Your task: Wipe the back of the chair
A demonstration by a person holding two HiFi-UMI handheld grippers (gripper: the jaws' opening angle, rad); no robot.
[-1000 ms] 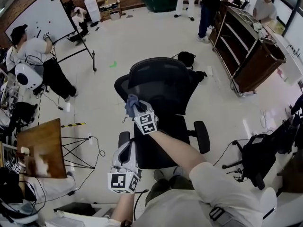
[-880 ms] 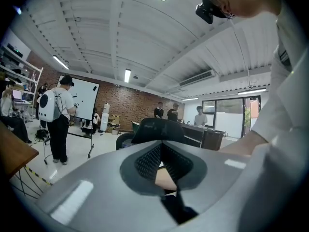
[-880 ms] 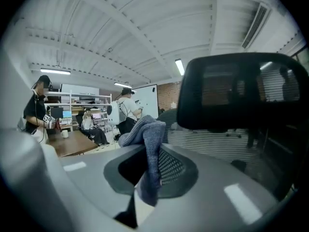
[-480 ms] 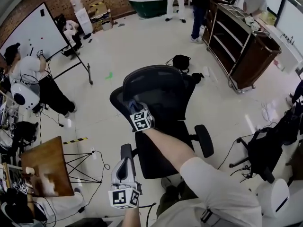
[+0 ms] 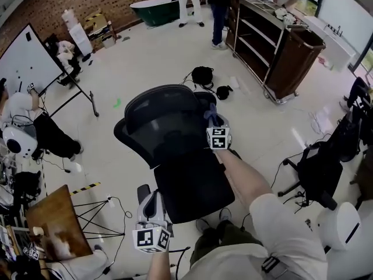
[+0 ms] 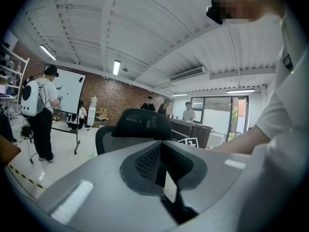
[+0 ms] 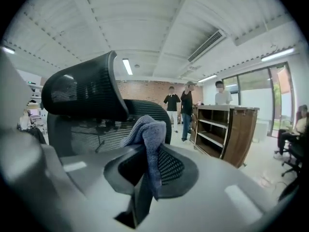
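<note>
A black mesh office chair stands in the middle of the head view, its curved back facing me above the seat. My right gripper is at the right edge of that back, shut on a blue-grey cloth. In the right gripper view the cloth bunches up out of the jaws, with the chair's headrest close on the left. My left gripper hangs low beside the chair's left armrest, apart from the back. Its jaws are shut with nothing in them.
A wooden shelf cart stands at the back right, with people near it. A black bag lies on the floor behind the chair. A second dark chair is to the right. A whiteboard and a wooden board are on the left.
My right gripper has swept the cloth from the left side of the chair's back across to its right edge. The left gripper has stayed low by the armrest.
</note>
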